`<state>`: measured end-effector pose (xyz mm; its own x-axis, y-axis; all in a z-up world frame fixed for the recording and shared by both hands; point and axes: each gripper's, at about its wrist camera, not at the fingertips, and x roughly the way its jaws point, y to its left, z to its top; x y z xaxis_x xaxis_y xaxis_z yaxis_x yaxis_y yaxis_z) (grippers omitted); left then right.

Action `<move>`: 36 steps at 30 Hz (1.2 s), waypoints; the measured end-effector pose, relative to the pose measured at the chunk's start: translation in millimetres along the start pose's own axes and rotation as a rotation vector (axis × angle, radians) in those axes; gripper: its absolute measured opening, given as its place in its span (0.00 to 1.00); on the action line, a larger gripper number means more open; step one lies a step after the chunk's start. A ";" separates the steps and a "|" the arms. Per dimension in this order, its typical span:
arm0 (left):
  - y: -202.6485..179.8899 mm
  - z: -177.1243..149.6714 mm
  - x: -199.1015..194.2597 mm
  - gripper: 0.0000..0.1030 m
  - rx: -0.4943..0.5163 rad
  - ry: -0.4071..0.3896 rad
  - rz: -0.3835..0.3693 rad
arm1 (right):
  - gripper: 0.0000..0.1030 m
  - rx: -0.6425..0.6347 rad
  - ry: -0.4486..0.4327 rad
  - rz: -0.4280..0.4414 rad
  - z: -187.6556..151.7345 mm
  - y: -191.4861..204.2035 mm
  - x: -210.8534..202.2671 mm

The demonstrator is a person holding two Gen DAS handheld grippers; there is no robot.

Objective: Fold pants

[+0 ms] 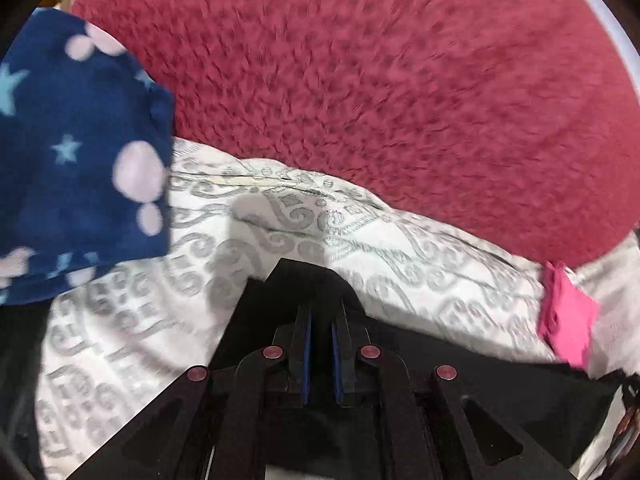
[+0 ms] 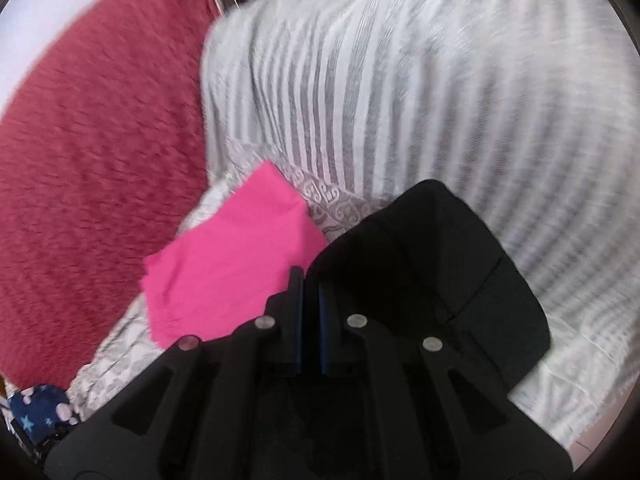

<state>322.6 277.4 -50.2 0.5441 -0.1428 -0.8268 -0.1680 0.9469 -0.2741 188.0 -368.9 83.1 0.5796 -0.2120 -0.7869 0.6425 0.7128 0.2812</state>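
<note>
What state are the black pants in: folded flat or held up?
Held up: both grippers, left and right, are shut on the black pants. Folded or not, cannot tell.

A home bedroom or living room: white patterned bedspread [image 1: 280,232], shaggy red rug [image 1: 360,80] at 12 o'clock, star-print fleece [image 1: 72,152] at 9 o'clock.

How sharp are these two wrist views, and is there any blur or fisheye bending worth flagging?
Left wrist: red blanket smeared by motion blur, left gripper sharp, black pants underexposed. Right wrist: striped cover streaked, pink cloth soft-edged, right gripper crisp. Both bend strongly toward dark corners.
</note>
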 end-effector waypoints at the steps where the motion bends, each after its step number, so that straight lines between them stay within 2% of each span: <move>1: -2.0 3.4 10.8 0.07 0.000 0.010 0.018 | 0.08 -0.008 0.024 -0.024 3.3 3.6 16.6; 6: -6.9 14.6 49.4 0.10 0.015 0.056 0.075 | 0.10 -0.062 0.083 -0.148 8.4 9.3 78.3; 9: 1.3 18.5 60.6 0.14 0.010 0.097 0.112 | 0.13 -0.068 0.117 -0.143 9.6 4.8 95.3; 11: 10.9 21.5 53.2 0.18 -0.009 0.079 0.125 | 0.18 -0.088 0.137 -0.142 8.0 4.8 99.4; 13: 21.0 24.9 41.6 0.26 -0.012 0.050 0.145 | 0.27 -0.103 0.145 -0.126 8.5 5.3 96.0; 15: 32.8 26.9 26.2 0.33 -0.010 0.036 0.162 | 0.47 -0.103 0.170 -0.083 11.3 3.4 91.7; 16: 37.8 26.1 17.0 0.35 -0.005 0.023 0.170 | 0.51 -0.096 0.186 -0.059 12.3 2.2 88.0; 18: 45.4 19.4 -3.0 0.38 0.022 -0.004 0.168 | 0.68 -0.085 0.209 -0.037 14.8 0.2 78.5; 20: 49.3 7.8 -20.6 0.42 0.064 -0.015 0.142 | 0.73 -0.076 0.229 -0.052 14.4 -3.6 62.0; 23: 48.0 -24.6 -43.2 0.52 0.150 -0.024 0.107 | 0.73 -0.101 0.226 -0.020 4.9 -7.7 32.0; 25: 47.3 -50.0 -49.7 0.59 0.191 -0.024 0.086 | 0.73 -0.179 0.186 -0.002 -19.2 -7.1 -1.5; 26: 48.1 -64.2 -50.3 0.59 0.202 -0.013 0.077 | 0.73 -0.219 0.174 -0.002 -28.1 -4.7 -8.7; 29: 53.6 -85.8 -44.6 0.59 0.169 0.019 0.073 | 0.73 -0.448 0.115 -0.024 -91.2 8.0 -50.9; 31: 57.2 -98.4 -37.8 0.59 0.115 0.043 0.056 | 0.73 -0.633 0.075 -0.059 -149.5 18.8 -77.5; 34: 47.4 -118.5 -41.0 0.59 0.088 0.039 0.006 | 0.73 -0.754 0.031 -0.040 -205.6 19.5 -109.2; 36: 32.2 -133.3 -48.6 0.59 0.099 0.027 -0.059 | 0.73 -0.786 0.053 -0.001 -232.2 22.7 -118.3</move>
<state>181.2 276.4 -84.3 0.5285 -0.2056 -0.8237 -0.0538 0.9602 -0.2742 17.7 -172.3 55.0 0.5417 -0.1945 -0.8177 0.0883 0.9806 -0.1748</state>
